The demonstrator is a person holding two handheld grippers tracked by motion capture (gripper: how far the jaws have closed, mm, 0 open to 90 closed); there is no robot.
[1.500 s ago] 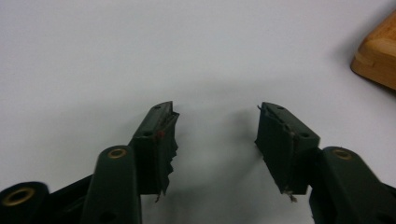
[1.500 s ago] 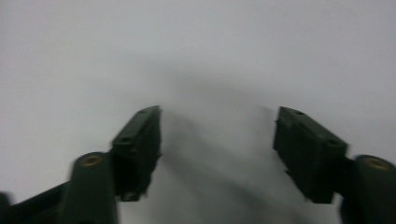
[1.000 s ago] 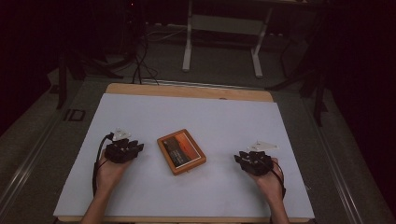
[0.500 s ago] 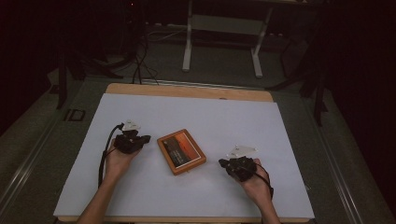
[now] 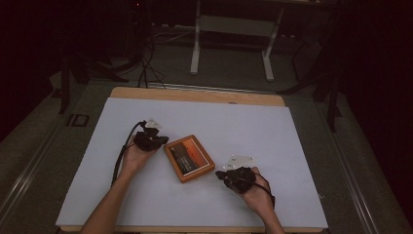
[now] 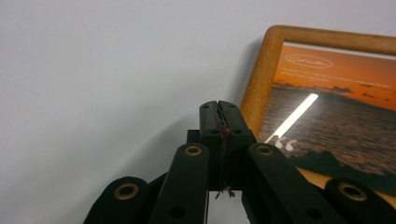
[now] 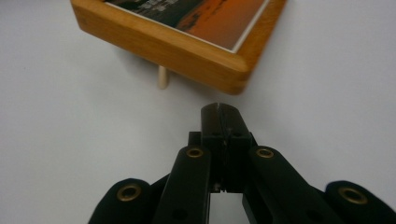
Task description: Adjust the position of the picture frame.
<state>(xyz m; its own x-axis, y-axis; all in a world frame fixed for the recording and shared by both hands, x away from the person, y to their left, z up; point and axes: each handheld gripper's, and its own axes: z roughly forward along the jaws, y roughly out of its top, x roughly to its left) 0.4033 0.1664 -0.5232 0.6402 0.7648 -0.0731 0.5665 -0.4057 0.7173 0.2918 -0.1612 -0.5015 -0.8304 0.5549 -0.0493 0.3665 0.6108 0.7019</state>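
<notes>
Right gripper [image 7: 219,109]: jaws fully closed, pads pressed together, nothing between them. Tips sit low over the white table [image 7: 70,140]. Wooden picture frame [image 7: 187,46] lies just ahead of the tips, slightly up-left; its near corner is close to the jaw tips but not touching. The frame's near edge is raised off the table, propped on a small wooden peg [image 7: 162,77] ahead-left of the tips. The print inside shows orange tones with a white border.

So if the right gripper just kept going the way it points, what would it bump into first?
Most likely the picture frame: the right gripper, jaws shut, aims at its near wooden corner, with bare white table between. It might just clip that corner.
</notes>
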